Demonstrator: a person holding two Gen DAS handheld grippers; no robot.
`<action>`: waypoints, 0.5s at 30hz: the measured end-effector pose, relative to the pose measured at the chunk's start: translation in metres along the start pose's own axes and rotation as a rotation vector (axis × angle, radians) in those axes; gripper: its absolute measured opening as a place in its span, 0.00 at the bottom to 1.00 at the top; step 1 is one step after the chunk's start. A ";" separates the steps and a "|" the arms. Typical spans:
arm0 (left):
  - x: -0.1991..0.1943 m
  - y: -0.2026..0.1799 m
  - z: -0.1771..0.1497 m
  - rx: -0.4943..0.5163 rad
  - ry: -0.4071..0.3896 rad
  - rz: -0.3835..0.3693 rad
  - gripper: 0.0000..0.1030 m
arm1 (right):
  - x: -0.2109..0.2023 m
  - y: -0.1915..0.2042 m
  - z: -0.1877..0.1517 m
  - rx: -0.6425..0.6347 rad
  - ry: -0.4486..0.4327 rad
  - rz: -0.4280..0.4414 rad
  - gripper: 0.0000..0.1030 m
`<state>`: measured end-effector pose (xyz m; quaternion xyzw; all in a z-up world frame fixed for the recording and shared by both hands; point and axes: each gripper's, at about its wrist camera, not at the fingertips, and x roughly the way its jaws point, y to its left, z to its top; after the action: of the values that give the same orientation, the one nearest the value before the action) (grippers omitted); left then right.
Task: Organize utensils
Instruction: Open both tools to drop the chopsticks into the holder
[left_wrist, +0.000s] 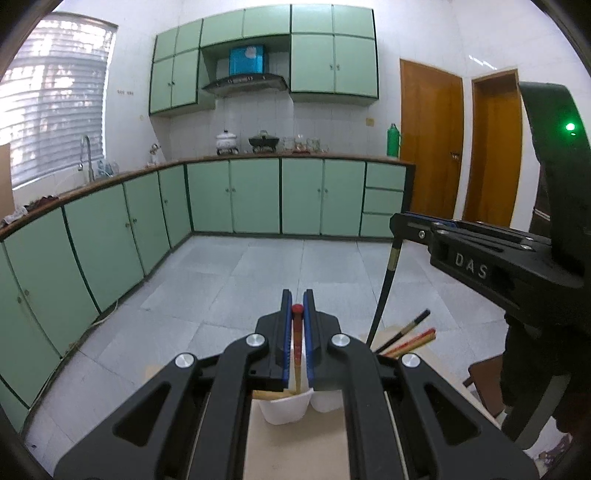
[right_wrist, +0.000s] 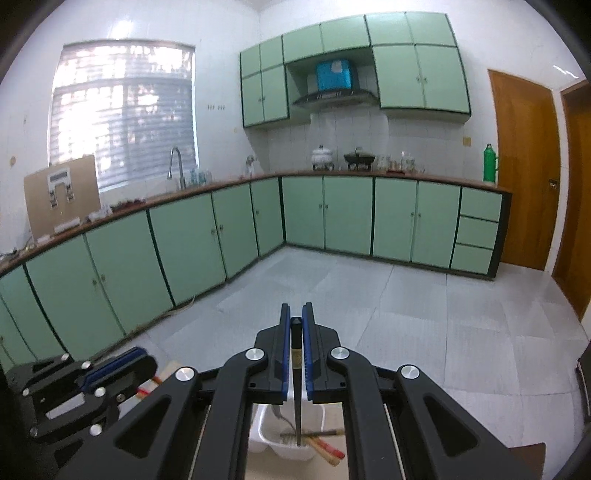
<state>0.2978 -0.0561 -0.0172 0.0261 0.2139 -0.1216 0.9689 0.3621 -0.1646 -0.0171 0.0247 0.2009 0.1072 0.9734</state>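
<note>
Left wrist view: left gripper (left_wrist: 297, 306), jaws nearly together, clamped on a red-tipped chopstick (left_wrist: 297, 343) standing upright between the blue pads. The chopstick's lower end reaches down into a white container (left_wrist: 284, 408) on a pale tabletop (left_wrist: 295, 450). The container sits near the table's far edge, with open tiled floor (left_wrist: 258, 273) beyond it, well apart from the green cabinets (left_wrist: 255, 195).

Right of the container: right gripper (left_wrist: 397, 225), held higher and pinching a black chopstick (left_wrist: 384, 291) that slants down toward the container. More chopsticks (left_wrist: 410, 338) lean out beside it.

Right wrist view: right gripper (right_wrist: 296, 321) closed on the black chopstick (right_wrist: 296, 369), its tip over the container (right_wrist: 291, 443), which holds chopsticks (right_wrist: 325, 445) and possibly a spoon, blurred.
</note>
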 end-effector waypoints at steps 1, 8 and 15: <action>0.002 0.001 -0.002 0.001 0.005 0.007 0.08 | 0.002 0.000 -0.004 -0.003 0.015 0.002 0.06; -0.004 0.014 -0.009 -0.030 0.012 0.021 0.19 | -0.009 -0.012 -0.022 0.012 0.039 -0.039 0.20; -0.040 0.017 -0.021 -0.048 -0.022 0.040 0.43 | -0.045 -0.032 -0.033 0.047 0.015 -0.078 0.39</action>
<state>0.2581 -0.0281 -0.0191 0.0060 0.2057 -0.0972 0.9738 0.3156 -0.2057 -0.0328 0.0387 0.2115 0.0646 0.9745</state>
